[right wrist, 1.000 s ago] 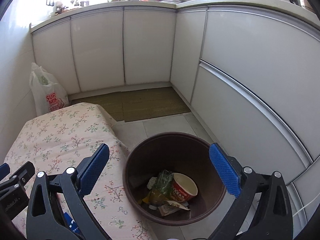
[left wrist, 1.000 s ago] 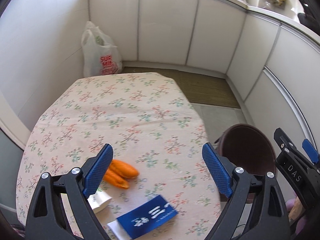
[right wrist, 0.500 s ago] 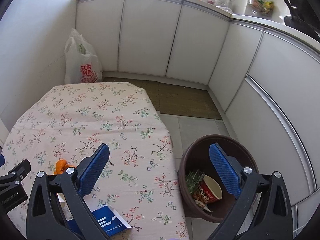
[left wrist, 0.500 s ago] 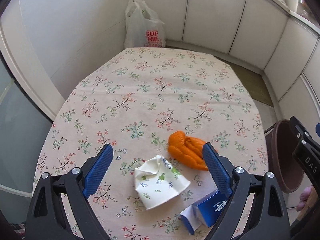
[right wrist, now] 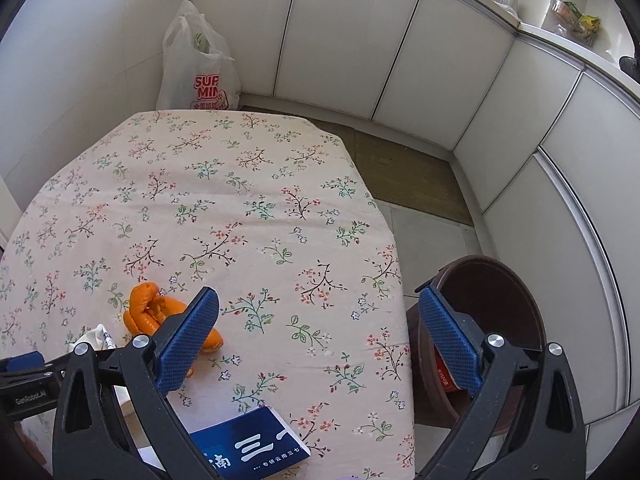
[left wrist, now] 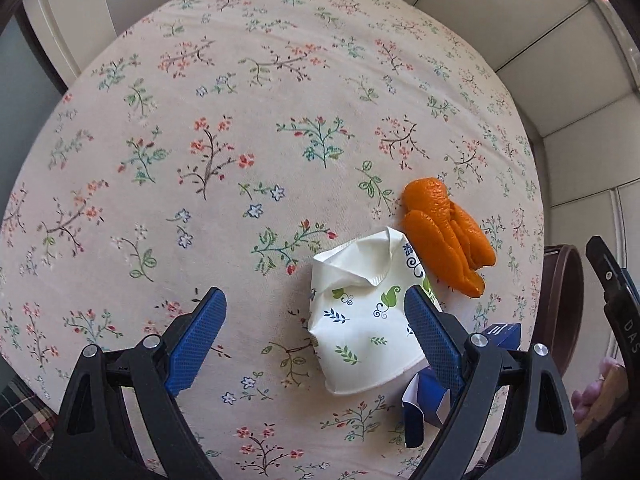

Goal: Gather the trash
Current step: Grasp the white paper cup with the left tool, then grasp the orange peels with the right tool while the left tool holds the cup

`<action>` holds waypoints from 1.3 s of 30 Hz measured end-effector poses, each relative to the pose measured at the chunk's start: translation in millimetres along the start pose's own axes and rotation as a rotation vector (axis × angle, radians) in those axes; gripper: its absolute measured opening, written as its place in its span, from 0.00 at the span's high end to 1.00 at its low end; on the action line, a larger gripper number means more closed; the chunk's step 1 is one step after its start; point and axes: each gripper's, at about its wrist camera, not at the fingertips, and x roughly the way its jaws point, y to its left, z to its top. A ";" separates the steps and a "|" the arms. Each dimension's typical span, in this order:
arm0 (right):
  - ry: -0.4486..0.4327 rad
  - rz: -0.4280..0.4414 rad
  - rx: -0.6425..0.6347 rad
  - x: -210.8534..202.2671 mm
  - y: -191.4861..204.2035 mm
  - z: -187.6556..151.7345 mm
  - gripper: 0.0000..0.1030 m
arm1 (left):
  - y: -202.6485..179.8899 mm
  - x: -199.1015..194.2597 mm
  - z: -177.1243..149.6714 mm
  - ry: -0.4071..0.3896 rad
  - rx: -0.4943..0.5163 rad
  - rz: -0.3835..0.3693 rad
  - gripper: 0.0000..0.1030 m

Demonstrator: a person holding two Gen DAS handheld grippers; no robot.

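A crushed white paper cup (left wrist: 362,320) with leaf print lies on the flowered table (left wrist: 240,140). Orange peel (left wrist: 444,236) lies just beyond it, and a blue carton (left wrist: 436,396) lies to its right. My left gripper (left wrist: 316,336) is open and low over the table, its right finger over the cup's right side. My right gripper (right wrist: 320,336) is open and empty above the table's right edge. In the right wrist view the peel (right wrist: 160,316) sits by the left finger, the blue carton (right wrist: 256,448) lies below, and the brown bin (right wrist: 500,340) holds trash.
The brown bin stands on the floor right of the table and shows at the edge of the left wrist view (left wrist: 560,304). A white plastic bag (right wrist: 200,68) stands against the wall behind the table. White cabinets (right wrist: 400,60) line the back and right.
My left gripper has dropped lower and closer over the paper cup, peel and carton. My right gripper has swung left from the bin to over the table's right edge.
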 end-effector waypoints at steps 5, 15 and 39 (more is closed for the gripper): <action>0.012 -0.014 -0.018 5.4 3.2 0.5 0.07 | -10.0 19.7 -4.2 0.048 0.012 -0.011 0.15; 0.058 0.017 -0.002 18.4 -1.9 1.5 0.07 | -38.9 18.3 -6.7 0.014 0.122 -0.085 0.57; 0.391 0.450 0.007 100.7 52.7 9.9 0.39 | 5.5 -68.2 29.8 -0.126 0.091 -0.233 0.72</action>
